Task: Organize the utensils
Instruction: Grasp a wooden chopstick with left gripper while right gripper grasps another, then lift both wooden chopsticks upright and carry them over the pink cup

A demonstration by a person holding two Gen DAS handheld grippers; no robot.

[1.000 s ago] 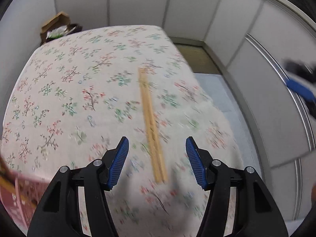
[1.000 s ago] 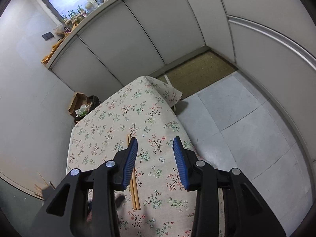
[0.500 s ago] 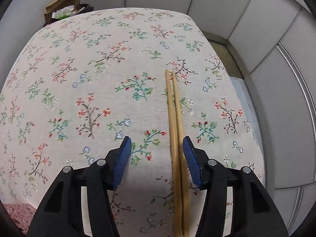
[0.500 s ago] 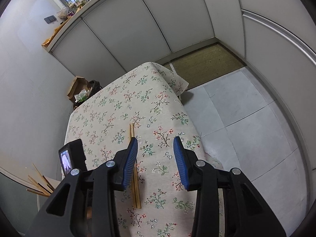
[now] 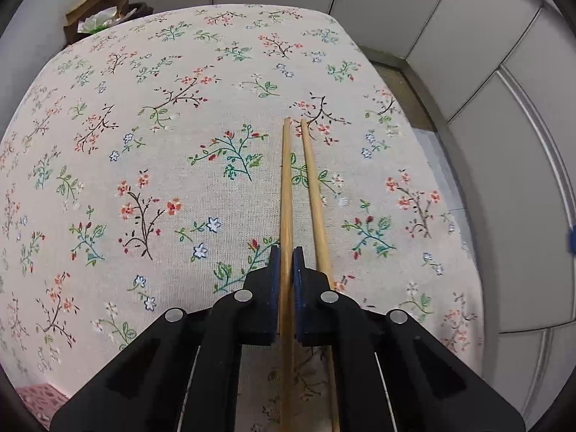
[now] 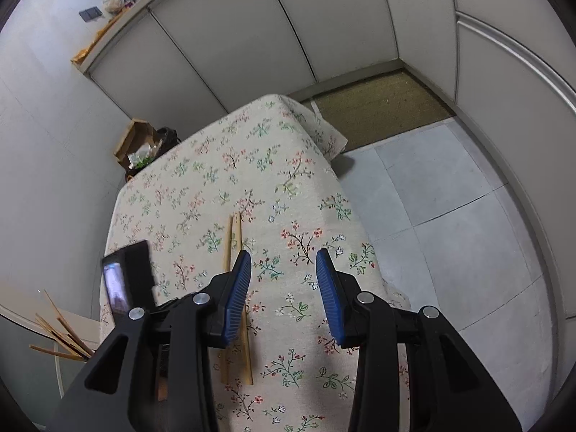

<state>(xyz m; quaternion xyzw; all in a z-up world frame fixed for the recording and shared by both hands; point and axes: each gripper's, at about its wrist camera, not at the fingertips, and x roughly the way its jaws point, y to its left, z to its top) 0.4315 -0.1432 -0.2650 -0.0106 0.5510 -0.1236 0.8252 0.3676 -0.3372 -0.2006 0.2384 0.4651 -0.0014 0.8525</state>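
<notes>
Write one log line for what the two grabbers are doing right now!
left gripper: shut on left chopstick | right chopstick: on tablecloth, ungripped | right gripper: open, above table

No readable text from my feeds. I checked the floral tablecloth [image 5: 172, 165]: printed sprigs only, no lettering. The cardboard box [image 6: 135, 140] in the far corner shows no label I can make out. The small lit screen [image 6: 117, 288] on the other gripper's camera, seen in my right wrist view, glows but its content is too blurred to read. No brands, numbers or signs on the wall panels [image 6: 252, 36].
</notes>
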